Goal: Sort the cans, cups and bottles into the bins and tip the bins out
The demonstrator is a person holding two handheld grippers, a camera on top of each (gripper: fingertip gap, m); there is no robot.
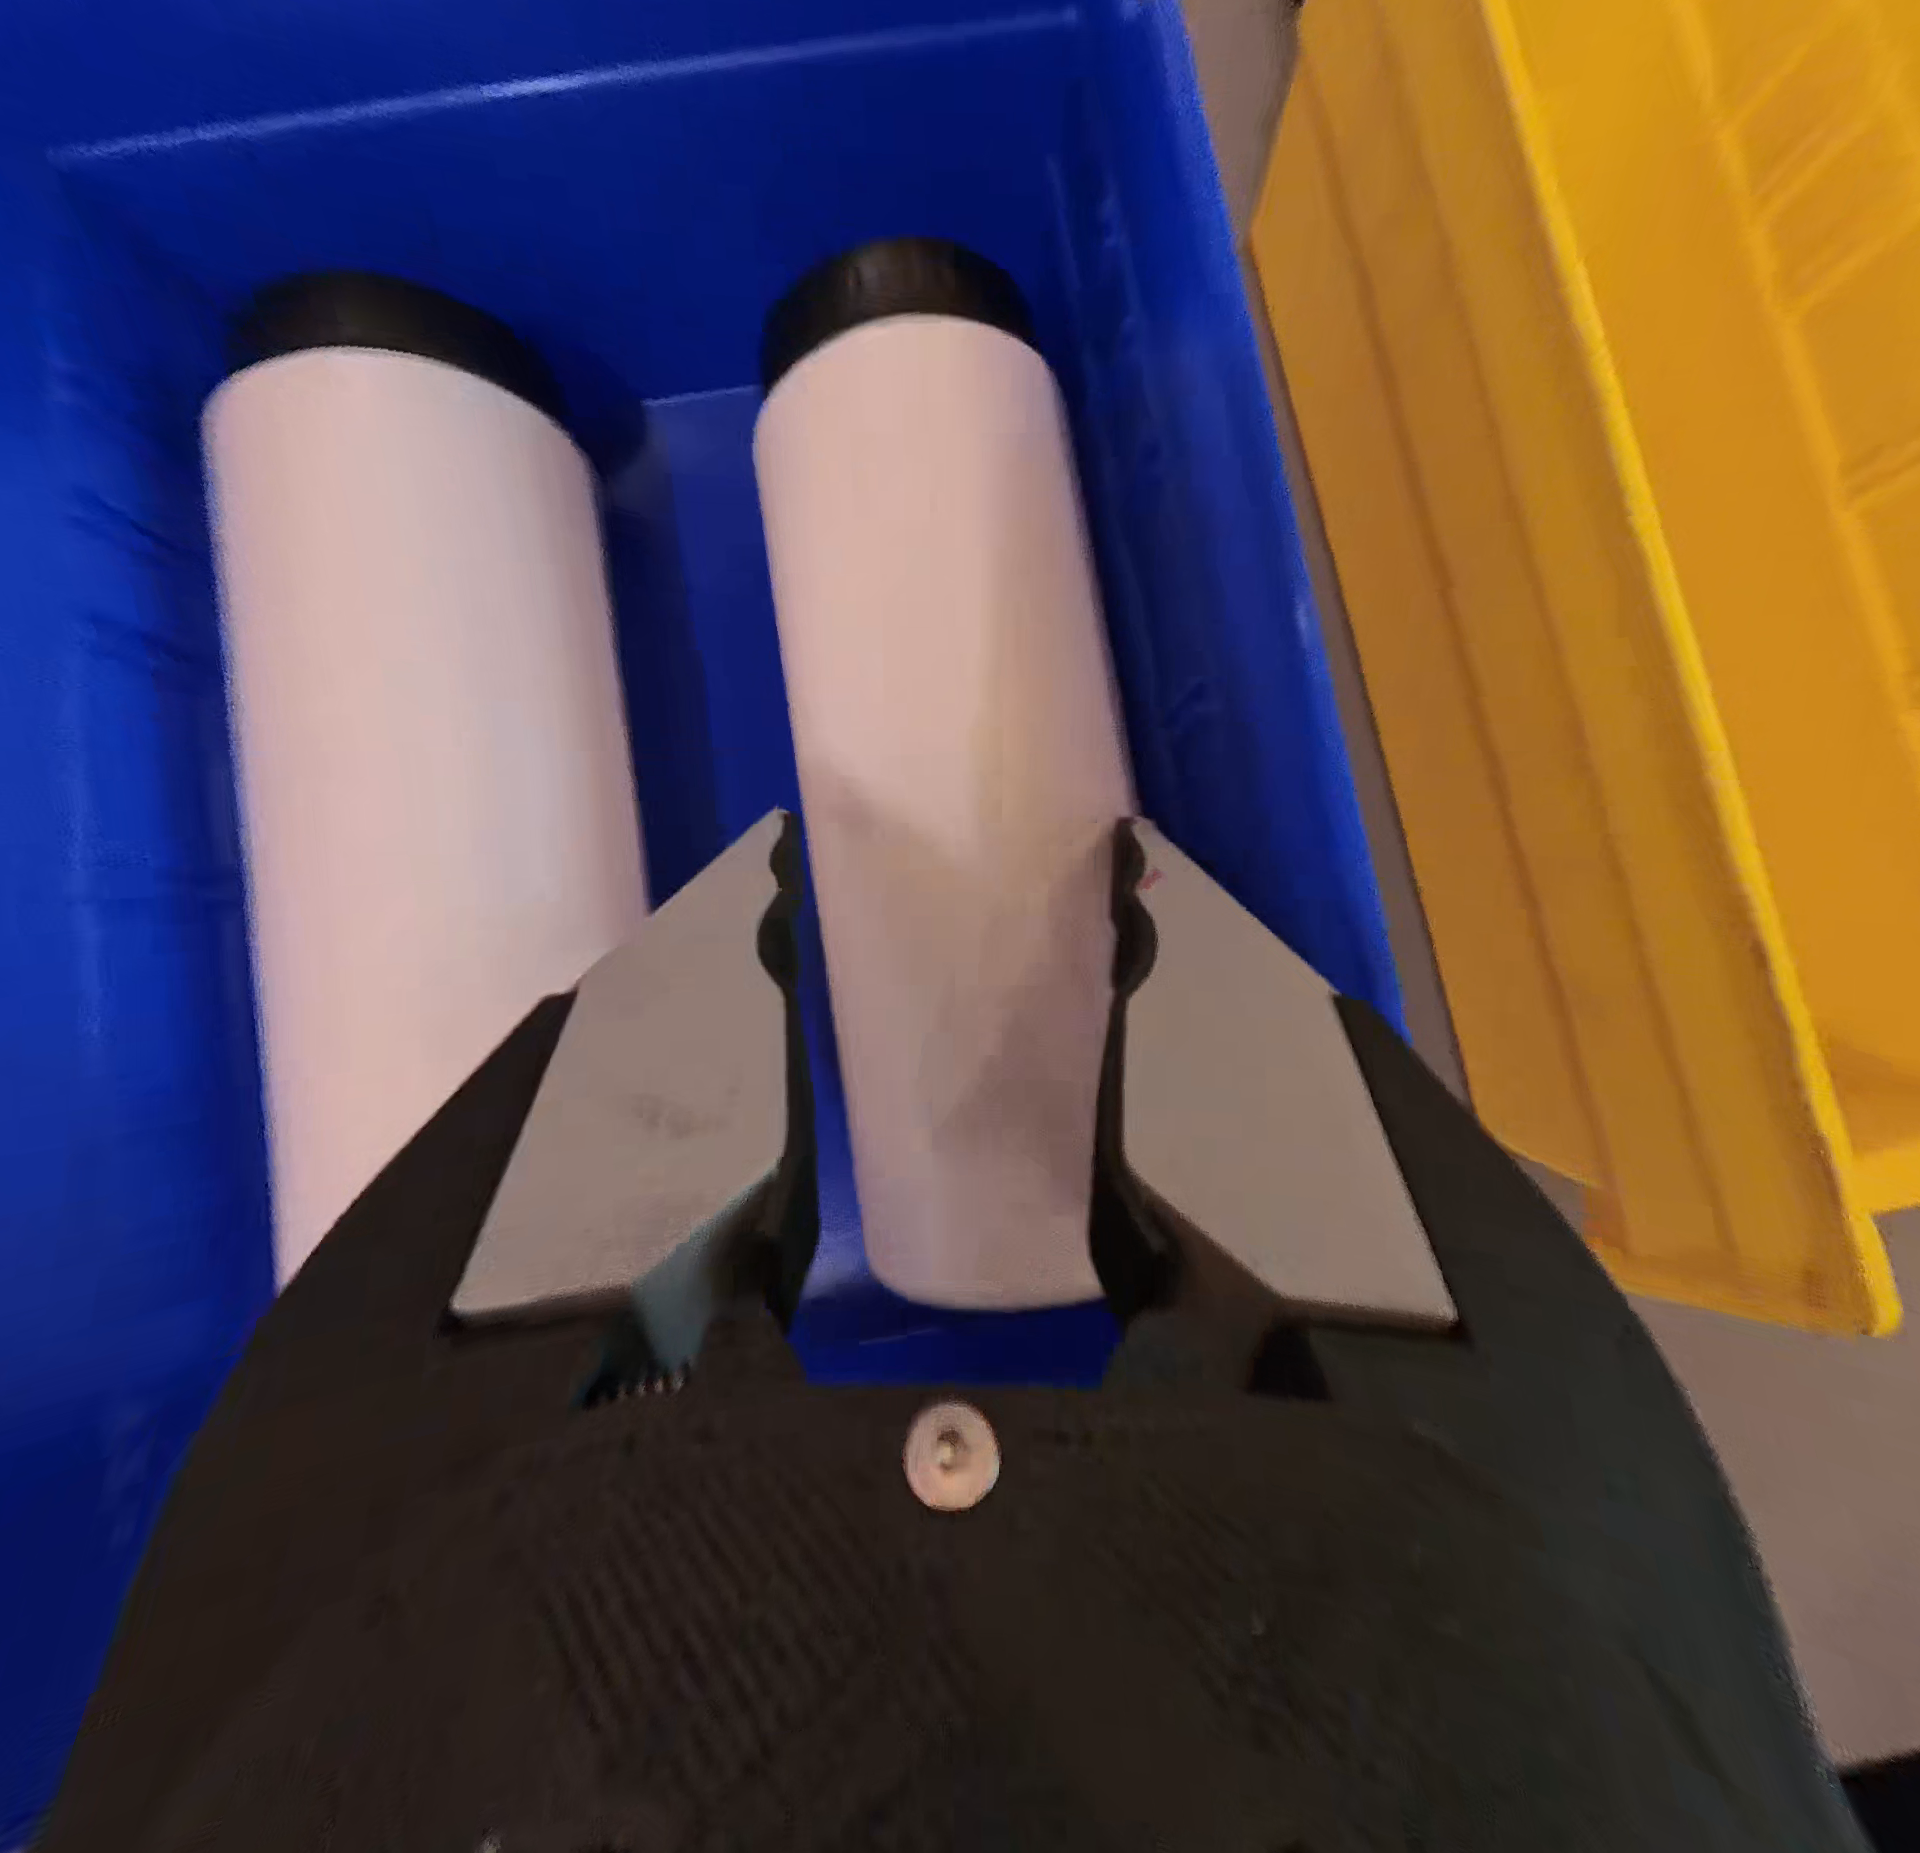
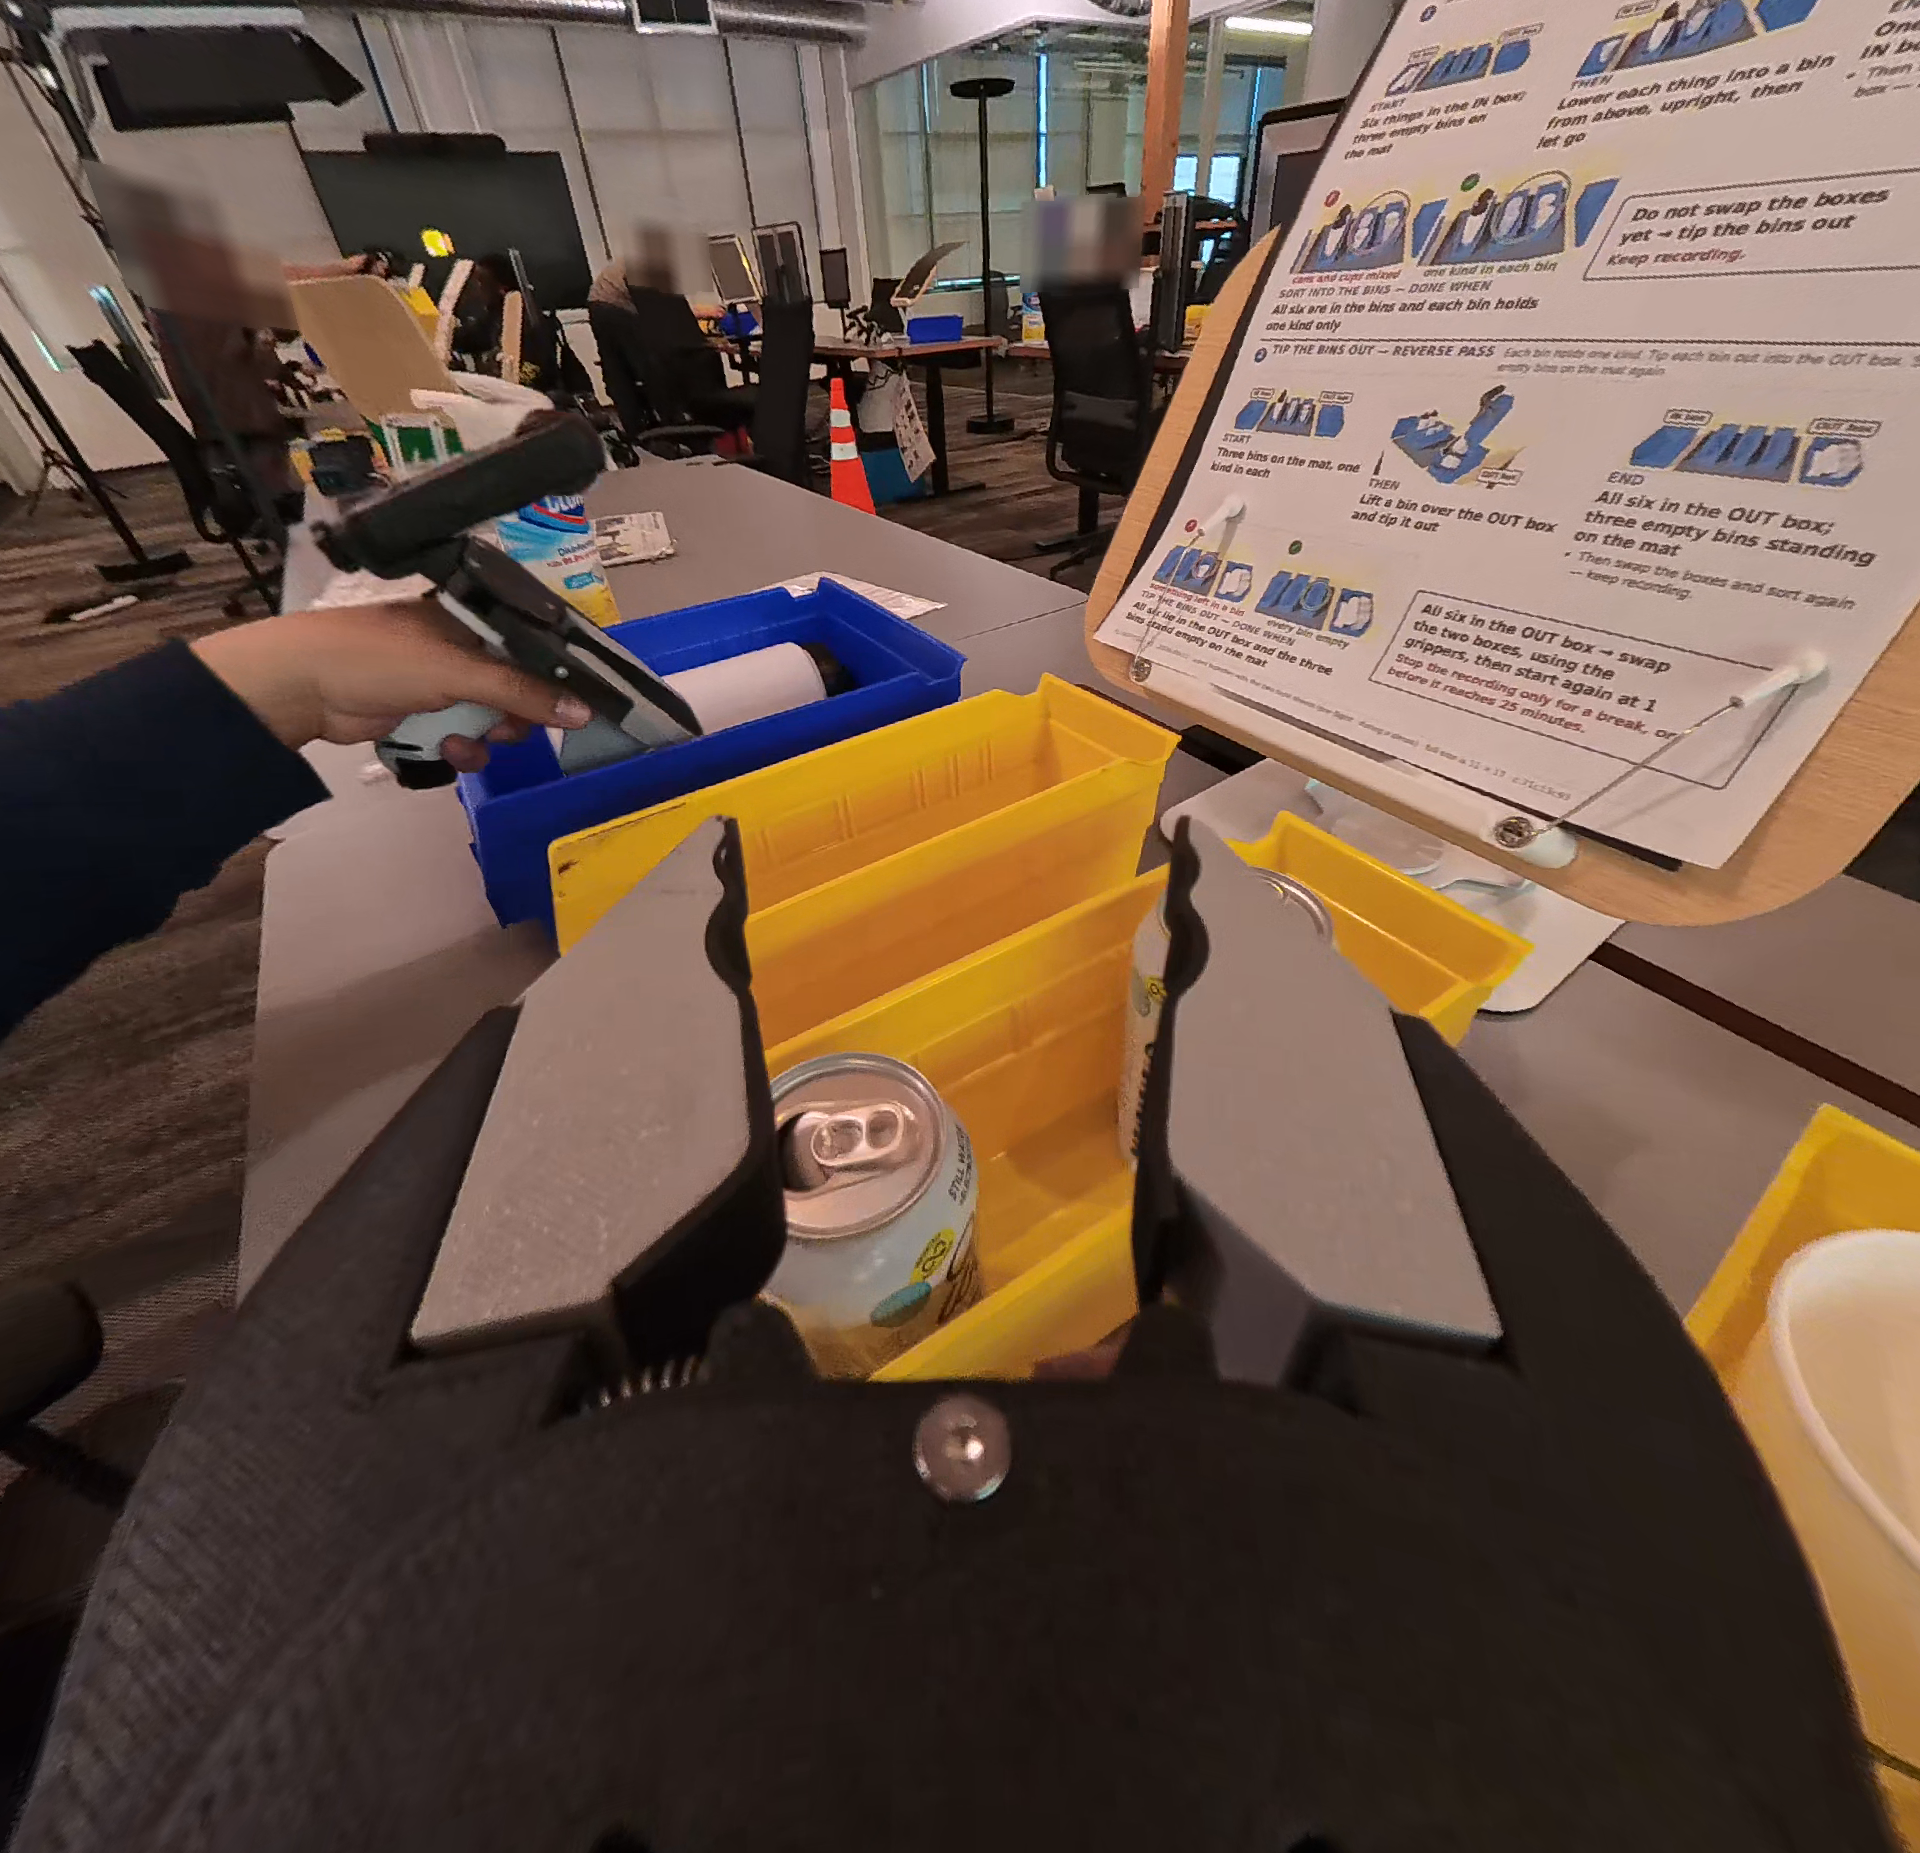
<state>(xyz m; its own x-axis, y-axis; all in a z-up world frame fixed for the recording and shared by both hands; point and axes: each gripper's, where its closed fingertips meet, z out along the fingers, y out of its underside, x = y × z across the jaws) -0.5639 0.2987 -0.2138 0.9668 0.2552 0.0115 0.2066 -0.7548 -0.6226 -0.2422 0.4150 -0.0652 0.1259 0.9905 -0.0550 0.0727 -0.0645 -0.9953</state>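
Two white bottles with black caps lie side by side in the blue bin (image 1: 623, 141). My left gripper (image 1: 951, 837) is shut on the right-hand white bottle (image 1: 935, 608), with its jaws against the bottle's sides near the base. The other bottle (image 1: 416, 712) lies to its left. The left gripper also shows in the right wrist view (image 2: 644, 712), dipping into the blue bin (image 2: 727, 785). My right gripper (image 2: 951, 832) is open and empty above a yellow bin (image 2: 1039, 1024). That bin holds an upright can (image 2: 873, 1180) and a second can (image 2: 1288, 899), partly hidden by my right finger.
An empty yellow bin (image 2: 935, 795) stands between the blue bin and the can bin; it also shows in the left wrist view (image 1: 1558, 660). A white paper cup (image 2: 1849, 1440) sits in another yellow bin (image 2: 1787, 1211) at the right. An instruction board (image 2: 1558, 401) leans behind the bins.
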